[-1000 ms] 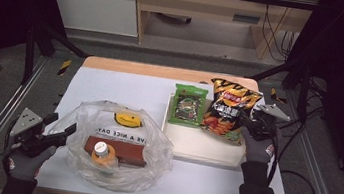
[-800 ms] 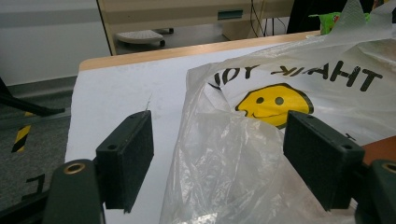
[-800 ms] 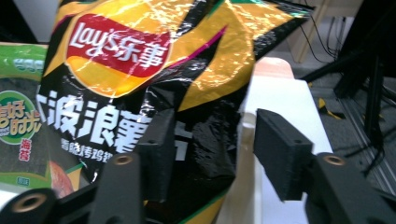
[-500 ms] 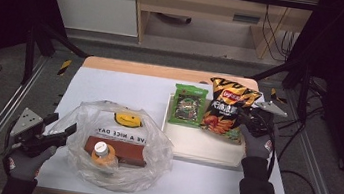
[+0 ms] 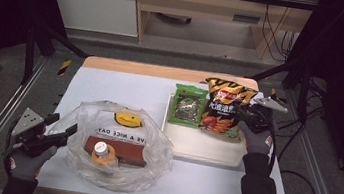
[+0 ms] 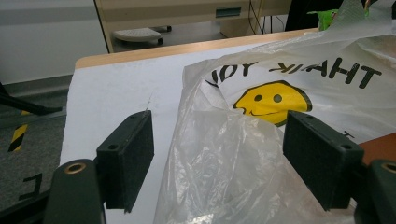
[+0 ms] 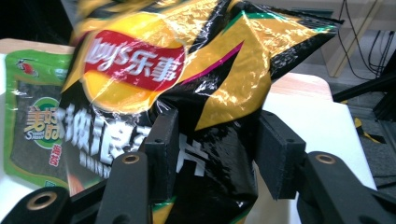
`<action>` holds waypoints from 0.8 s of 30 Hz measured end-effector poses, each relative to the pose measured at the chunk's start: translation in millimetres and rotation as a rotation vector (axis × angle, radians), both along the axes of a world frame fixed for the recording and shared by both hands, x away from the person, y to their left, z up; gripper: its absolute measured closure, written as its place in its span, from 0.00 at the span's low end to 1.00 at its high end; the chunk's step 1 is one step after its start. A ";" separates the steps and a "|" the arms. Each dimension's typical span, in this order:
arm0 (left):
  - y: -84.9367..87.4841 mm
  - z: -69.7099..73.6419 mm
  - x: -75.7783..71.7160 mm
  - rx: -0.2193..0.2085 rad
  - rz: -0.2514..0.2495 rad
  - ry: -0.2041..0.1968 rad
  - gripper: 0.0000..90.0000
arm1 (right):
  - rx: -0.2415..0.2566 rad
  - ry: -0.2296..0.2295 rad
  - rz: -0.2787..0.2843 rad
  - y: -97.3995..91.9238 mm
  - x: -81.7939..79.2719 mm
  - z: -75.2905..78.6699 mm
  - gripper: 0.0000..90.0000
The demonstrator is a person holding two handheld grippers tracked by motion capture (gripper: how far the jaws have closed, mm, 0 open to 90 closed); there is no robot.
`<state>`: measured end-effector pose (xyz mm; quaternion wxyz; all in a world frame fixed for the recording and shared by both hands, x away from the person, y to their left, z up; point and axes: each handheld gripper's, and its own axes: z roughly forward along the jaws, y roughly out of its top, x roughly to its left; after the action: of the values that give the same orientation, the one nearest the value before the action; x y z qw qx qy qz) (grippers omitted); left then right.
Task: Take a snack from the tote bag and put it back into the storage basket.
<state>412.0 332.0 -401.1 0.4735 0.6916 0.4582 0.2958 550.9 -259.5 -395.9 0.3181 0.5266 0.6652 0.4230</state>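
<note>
My right gripper [image 7: 210, 154] pinches the black-and-yellow foil crisp bag [image 5: 223, 109] by its right edge, upright over the white tray [image 5: 204, 144]; the clear plastic bag [image 5: 118, 145] lies leftward, inside my left gripper's [image 6: 215, 154] open jaws.

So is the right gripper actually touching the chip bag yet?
Touching. In the right gripper view, the right gripper has both pads pressed against the sides of the chip bag, whose foil bulges between the jaws.
</note>
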 end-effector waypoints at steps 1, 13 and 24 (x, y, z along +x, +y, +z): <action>-0.2 0.1 -0.1 0.001 0.000 0.000 0.27 | -0.009 -0.003 -0.006 1.6 1.1 -0.6 0.59; 1.8 3.2 -2.2 -0.006 0.002 -0.009 0.27 | 0.005 -0.034 -0.036 -3.9 -12.7 8.8 0.53; 2.2 12.0 -9.7 -0.025 -0.005 -0.039 0.31 | 0.047 -0.118 0.082 8.2 -67.7 29.3 0.53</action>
<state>402.4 334.2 -389.1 0.4918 0.6810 0.4507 0.3021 483.2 -251.2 -366.6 0.3266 0.4804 0.6563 0.4815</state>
